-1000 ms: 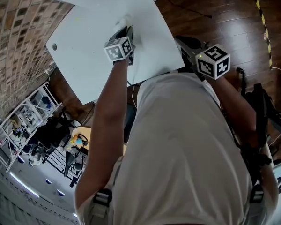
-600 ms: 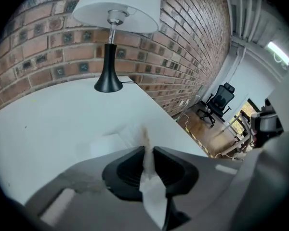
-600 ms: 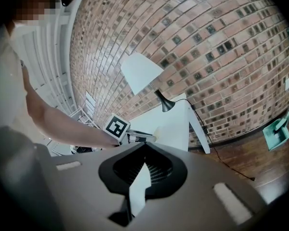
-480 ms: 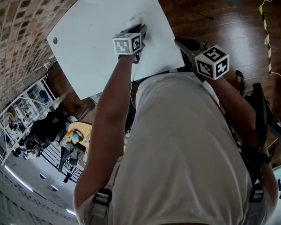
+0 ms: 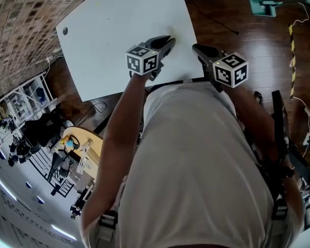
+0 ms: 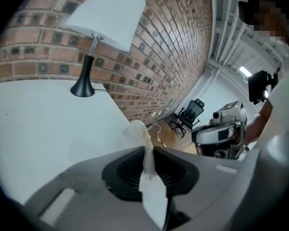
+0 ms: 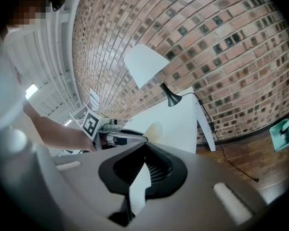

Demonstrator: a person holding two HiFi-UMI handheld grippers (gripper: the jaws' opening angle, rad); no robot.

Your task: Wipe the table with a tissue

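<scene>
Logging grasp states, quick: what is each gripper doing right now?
Left gripper: shut on the tissue.
Right gripper: shut, nothing seen in it.

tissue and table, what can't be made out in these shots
- Tissue: in the head view the left gripper covers it; no view shows whether it touches the table.
- Lamp: the head view cuts off its shade at the top edge.
- Table: the person's arm and shirt hide part of its near edge in the head view; stains, if any, are too small to see.
- Shelves at the head view's left: contents too small and blurred.
</scene>
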